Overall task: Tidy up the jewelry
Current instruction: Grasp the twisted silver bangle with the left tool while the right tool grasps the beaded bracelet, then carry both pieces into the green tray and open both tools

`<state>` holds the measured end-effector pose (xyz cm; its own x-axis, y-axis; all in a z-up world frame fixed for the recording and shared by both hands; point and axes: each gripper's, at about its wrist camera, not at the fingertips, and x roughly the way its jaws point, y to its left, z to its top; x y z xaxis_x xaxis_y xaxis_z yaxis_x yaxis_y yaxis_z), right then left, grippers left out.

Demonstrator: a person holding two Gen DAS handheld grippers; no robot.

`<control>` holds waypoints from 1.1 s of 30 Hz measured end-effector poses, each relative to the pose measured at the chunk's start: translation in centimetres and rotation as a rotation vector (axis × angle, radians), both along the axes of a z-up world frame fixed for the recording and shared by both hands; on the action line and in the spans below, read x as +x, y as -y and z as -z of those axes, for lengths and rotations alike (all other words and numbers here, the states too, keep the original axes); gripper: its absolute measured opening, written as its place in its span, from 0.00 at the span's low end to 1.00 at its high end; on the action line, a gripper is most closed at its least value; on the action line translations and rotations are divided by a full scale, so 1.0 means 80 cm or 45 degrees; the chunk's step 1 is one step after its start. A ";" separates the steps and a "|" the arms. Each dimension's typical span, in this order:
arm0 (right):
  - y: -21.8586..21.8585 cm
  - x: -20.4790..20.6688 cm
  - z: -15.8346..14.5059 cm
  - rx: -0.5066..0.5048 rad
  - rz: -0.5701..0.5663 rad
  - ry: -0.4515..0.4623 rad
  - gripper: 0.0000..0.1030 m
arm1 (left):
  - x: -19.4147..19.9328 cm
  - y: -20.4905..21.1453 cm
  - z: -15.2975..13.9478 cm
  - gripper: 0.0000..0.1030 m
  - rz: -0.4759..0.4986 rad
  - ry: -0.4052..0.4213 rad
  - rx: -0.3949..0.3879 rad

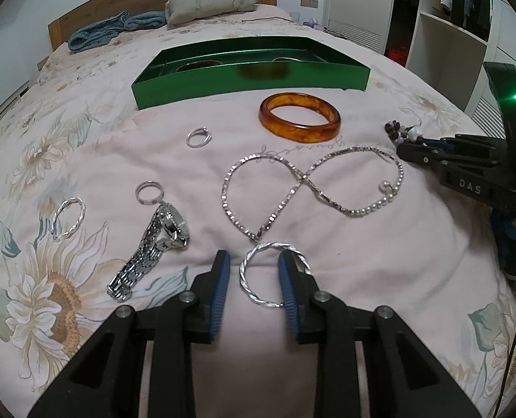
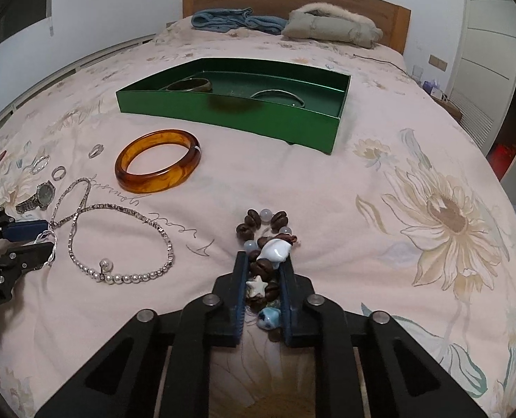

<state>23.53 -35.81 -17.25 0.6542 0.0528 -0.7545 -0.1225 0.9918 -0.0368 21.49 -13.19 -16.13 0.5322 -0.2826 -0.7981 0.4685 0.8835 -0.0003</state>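
My left gripper (image 1: 253,261) is open around a twisted silver bangle (image 1: 254,291) that lies on the bed; its right pad touches the bangle. My right gripper (image 2: 264,261) is shut on a beaded bracelet (image 2: 265,240) of brown beads, a white shell and a star, still resting on the bedspread. The green tray (image 2: 313,132) lies farther up the bed with two bangles inside. An amber bangle (image 1: 299,120), a silver necklace (image 1: 310,184), a watch (image 1: 160,240), two rings (image 1: 198,137) and a thin silver bangle (image 1: 68,217) lie loose on the bedspread.
Folded blue cloth (image 2: 233,21) and a beige jacket (image 2: 331,24) lie by the wooden headboard. A wardrobe (image 1: 449,28) stands to the right of the bed. The right gripper shows at the right edge of the left wrist view (image 1: 408,149).
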 end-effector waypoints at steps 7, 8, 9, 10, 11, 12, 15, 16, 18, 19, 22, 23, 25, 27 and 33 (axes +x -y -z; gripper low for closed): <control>0.005 -0.006 -0.005 0.047 0.036 0.005 0.13 | -0.002 0.004 -0.003 0.07 0.006 0.009 0.013; 0.006 -0.009 -0.008 0.066 0.047 0.005 0.13 | -0.003 0.004 -0.004 0.06 0.006 0.013 0.016; 0.006 -0.011 -0.008 0.077 0.052 0.005 0.13 | -0.005 0.004 -0.005 0.06 0.003 0.016 0.017; 0.007 -0.015 -0.010 0.094 0.059 0.005 0.13 | -0.006 0.003 -0.006 0.06 0.000 0.015 0.015; 0.007 -0.020 -0.012 0.110 0.064 0.005 0.13 | -0.007 0.001 -0.009 0.06 -0.006 0.010 0.006; 0.007 -0.026 -0.014 0.126 0.070 0.007 0.13 | -0.008 0.000 -0.011 0.06 -0.012 0.003 -0.004; 0.006 -0.044 -0.023 0.164 0.085 0.017 0.13 | -0.014 -0.006 -0.019 0.06 -0.022 -0.002 -0.032; 0.006 -0.049 -0.025 0.173 0.087 0.020 0.13 | -0.017 -0.007 -0.021 0.06 -0.024 -0.004 -0.036; 0.003 -0.065 -0.034 0.184 0.092 0.032 0.13 | -0.027 -0.011 -0.028 0.06 -0.027 -0.004 -0.048; 0.002 -0.071 -0.036 0.188 0.092 0.035 0.13 | -0.031 -0.012 -0.031 0.06 -0.027 0.002 -0.049; -0.003 -0.091 -0.049 0.193 0.088 0.049 0.10 | -0.048 -0.017 -0.047 0.06 -0.027 0.021 -0.062; -0.005 -0.101 -0.055 0.195 0.087 0.058 0.10 | -0.052 -0.019 -0.052 0.06 -0.028 0.027 -0.070; -0.007 -0.114 -0.068 0.202 0.088 0.076 0.10 | -0.061 -0.025 -0.066 0.06 -0.031 0.047 -0.085; -0.008 -0.127 -0.083 0.201 0.089 0.101 0.11 | -0.067 -0.031 -0.082 0.06 -0.035 0.073 -0.100; -0.011 -0.146 -0.139 0.169 0.077 0.193 0.11 | -0.061 -0.050 -0.136 0.06 -0.061 0.147 -0.163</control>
